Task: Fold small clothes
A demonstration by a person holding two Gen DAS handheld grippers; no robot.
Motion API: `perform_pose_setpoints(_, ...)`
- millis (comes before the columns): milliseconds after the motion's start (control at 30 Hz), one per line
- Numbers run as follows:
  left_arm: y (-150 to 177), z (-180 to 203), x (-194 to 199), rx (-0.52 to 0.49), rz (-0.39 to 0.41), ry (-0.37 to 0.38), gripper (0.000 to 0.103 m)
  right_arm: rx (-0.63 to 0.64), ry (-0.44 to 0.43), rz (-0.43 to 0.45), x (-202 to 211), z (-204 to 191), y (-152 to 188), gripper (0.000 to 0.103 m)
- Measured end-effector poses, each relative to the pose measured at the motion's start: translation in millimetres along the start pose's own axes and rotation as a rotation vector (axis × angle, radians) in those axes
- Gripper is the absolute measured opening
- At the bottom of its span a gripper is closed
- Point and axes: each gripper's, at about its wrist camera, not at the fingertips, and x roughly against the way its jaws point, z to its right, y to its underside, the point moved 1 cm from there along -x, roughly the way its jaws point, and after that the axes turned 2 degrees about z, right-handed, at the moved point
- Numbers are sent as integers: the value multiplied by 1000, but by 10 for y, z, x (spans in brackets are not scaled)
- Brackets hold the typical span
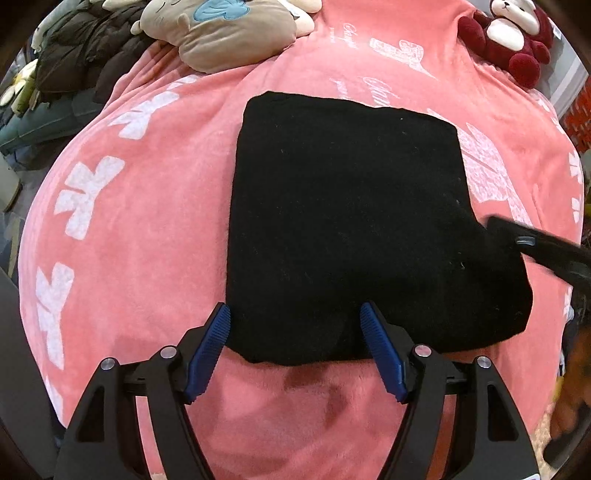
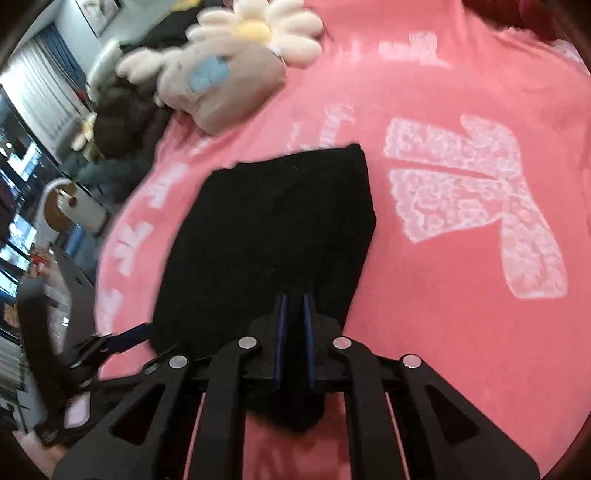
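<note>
A black garment (image 1: 343, 221) lies on a pink blanket (image 1: 147, 229) with white printed motifs.

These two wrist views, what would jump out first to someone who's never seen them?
The black garment, folded into a rough rectangle, lies in the middle of a bright pink blanket with white print. The right gripper is shut on the garment's near edge, while the left gripper stands open at its near left corner. At the far edge lie a beige plush pillow and a dark red teddy bear.
</note>
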Motion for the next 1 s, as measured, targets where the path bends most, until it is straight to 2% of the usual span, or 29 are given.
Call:
perform_pose_setpoints(100,26,35,58,9,1,5,70,48,39,-137,-344,38,291,10)
perform_pose_setpoints(133,32,53,70,9,1,10,70,47,48,-141,-395,68,341,9)
perform_pose_setpoints(200,53,116,118,4,-1,7,70,19,49,-114,-229,61,273,11)
perform_pose_setpoints(267,73,177,174,-10,0,19,70,-14,32,-23,106,49,219,11)
perform_pose_setpoints(367,112,288,307,-35,31,32,70,-28,71,50,406,69,293,12)
perform_pose_setpoints(433,144,362,360,-57,44,36,70,-18,162,113,538,52,395,28)
perform_pose_setpoints(467,163,393,380,-69,50,40,71,-7,203,134,564,35,464,48)
perform_pose_setpoints(500,171,419,387,-79,55,39,71,-6,225,148,578,25,502,61)
perform_pose_setpoints(567,221,481,415,-109,76,35,79,-21,247,172,592,48,607,62)
perform_pose_setpoints(700,341,504,426,-122,96,52,79,-42,270,161,573,21,844,62)
perform_pose_setpoints(1000,579,433,397,-123,97,9,79,-37,281,139,558,-74,976,65)
